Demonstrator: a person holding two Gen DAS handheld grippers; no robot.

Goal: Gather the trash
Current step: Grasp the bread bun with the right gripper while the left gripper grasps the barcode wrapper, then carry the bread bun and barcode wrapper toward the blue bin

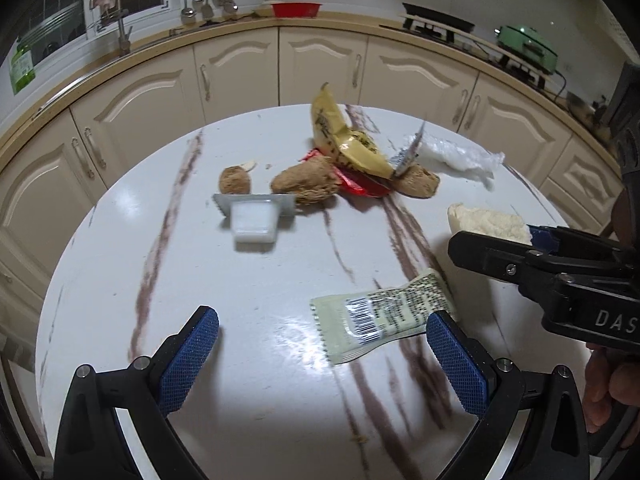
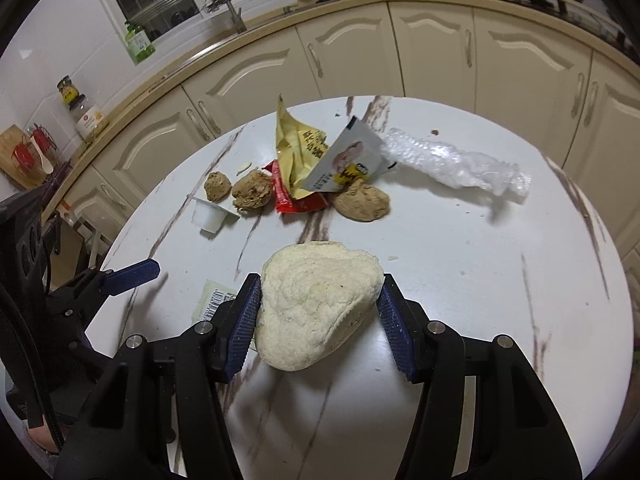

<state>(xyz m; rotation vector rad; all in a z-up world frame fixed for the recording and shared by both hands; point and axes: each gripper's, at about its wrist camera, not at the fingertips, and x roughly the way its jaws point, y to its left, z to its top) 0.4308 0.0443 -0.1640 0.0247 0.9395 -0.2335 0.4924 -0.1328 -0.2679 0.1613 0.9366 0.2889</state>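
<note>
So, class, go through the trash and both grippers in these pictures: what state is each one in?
Right gripper: shut on the bread piece.
Left gripper: open, empty, over the table.
Pale green sachet: flat.
Plastic cup: tipped over.
Yellow wrapper: torn open, crumpled.
Clear plastic film: crumpled.

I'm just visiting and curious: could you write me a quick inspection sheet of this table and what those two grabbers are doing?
Surface: round white table with brown streaks, crumbs here and there.
Job's things: pale bread lump; three brown lumps; yellow wrapper; red wrapper; grey packet; barcode packet; small plastic cup; crumpled clear plastic.
Clutter: nothing seen besides the trash.
Grippers: right gripper fingers closed on the bread lump; left gripper open above the table, by the barcode packet.
Cables: nothing seen on the table.
Surroundings: cream cabinets, faucet, red basin, green appliance.
</note>
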